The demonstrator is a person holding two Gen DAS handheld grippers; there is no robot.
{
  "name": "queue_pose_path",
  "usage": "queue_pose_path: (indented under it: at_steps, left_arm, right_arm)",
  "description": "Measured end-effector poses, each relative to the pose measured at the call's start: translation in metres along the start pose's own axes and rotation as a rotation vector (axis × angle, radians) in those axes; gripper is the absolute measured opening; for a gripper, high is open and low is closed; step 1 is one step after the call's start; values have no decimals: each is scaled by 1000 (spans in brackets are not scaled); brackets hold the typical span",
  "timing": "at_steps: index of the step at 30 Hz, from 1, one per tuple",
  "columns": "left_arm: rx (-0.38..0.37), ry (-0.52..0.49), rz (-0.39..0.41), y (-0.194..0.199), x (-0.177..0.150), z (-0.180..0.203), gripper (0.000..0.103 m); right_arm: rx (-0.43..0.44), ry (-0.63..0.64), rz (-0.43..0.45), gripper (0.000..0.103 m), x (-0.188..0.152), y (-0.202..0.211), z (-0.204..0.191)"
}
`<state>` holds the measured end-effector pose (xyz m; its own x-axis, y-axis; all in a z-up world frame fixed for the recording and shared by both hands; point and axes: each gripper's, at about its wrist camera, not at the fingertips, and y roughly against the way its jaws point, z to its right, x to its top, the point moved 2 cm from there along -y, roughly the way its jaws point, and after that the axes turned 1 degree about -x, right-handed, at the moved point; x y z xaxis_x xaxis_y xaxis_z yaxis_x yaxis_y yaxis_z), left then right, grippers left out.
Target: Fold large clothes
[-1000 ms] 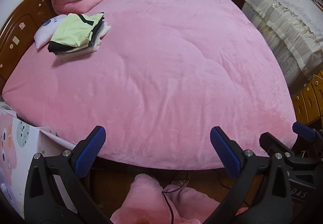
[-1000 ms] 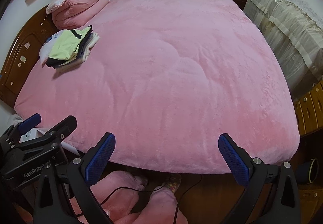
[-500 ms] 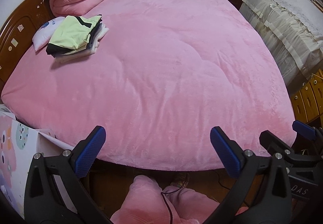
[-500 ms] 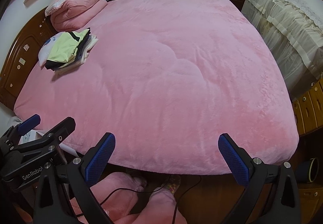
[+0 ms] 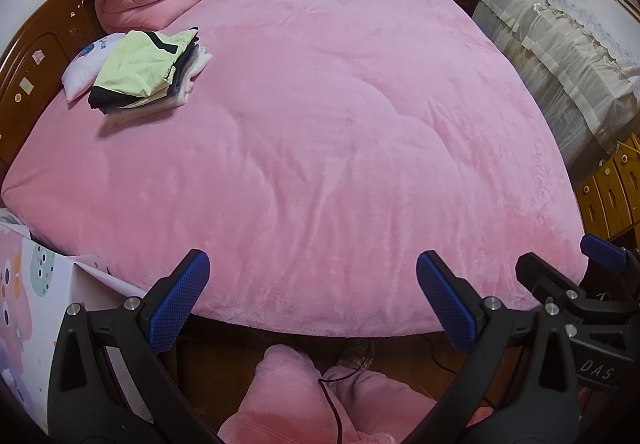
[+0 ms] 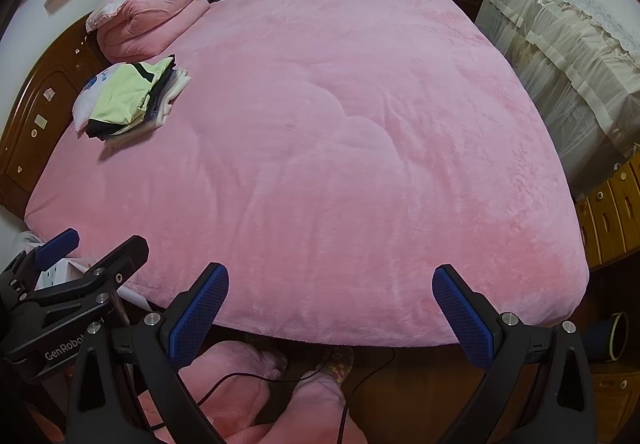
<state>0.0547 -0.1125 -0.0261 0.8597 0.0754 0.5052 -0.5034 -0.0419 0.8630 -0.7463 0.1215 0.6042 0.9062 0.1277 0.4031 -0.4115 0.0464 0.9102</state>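
Both grippers off near edge of bed, nothing held. Left gripper (image 5: 312,296) jaws spread wide; right gripper (image 6: 330,308) same, wide, empty.

Clothes: folded stack (image 5: 142,74) far left near headboard (image 5: 24,56), lime-green piece on top, dark and white layers under; partly on small pillow (image 5: 82,64). Well apart from both grippers. No unfolded garment visible on pink blanket (image 5: 340,132).

Handling guess: soft, light, limp fabric, not fragile. Pinch at corner or hem edge, shallow bite; plush blanket underneath likely snags in grip.
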Motion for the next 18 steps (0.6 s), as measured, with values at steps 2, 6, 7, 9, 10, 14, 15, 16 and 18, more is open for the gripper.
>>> queue_pose_path:
  at_steps: [2, 6, 7, 9, 10, 14, 15, 16, 18]
  left_arm:
    - [1, -2, -3, -1, -1, 1, 102]
    - [1, -2, -2, -1, 0, 0, 102]
    - [1, -4, -3, -1, 0, -1, 102]
    - [2, 0, -7, -2, 1, 0, 102]
    - [3, 1, -8, -2, 1, -1, 102]
    - [8, 7, -11, -2, 1, -3, 102]
    - [9, 8, -11, -3, 2, -3, 102]
    - [11, 8, -11, -3, 2, -3, 102]
    - [13, 9, -13, -3, 2, -4, 102]
  right_arm:
    - [3, -7, -5, 103, 1, -2, 0]
    - [4, -10, -8, 103, 3, -5, -2]
    - [3, -12, -8, 103, 3, -4, -3]
    - [-3, -11, -8, 103, 3, -4, -7]
    - [-3, -10, -9, 103, 3, -5, -7]
    - [-3, -13, -9, 103, 0, -3, -14]
    - [-4, -11, -9, 103, 0, -3, -15]
    - [-5, -9, -8, 103, 1, -3, -14]
    - [-6, -6, -9, 103, 1, -2, -15]
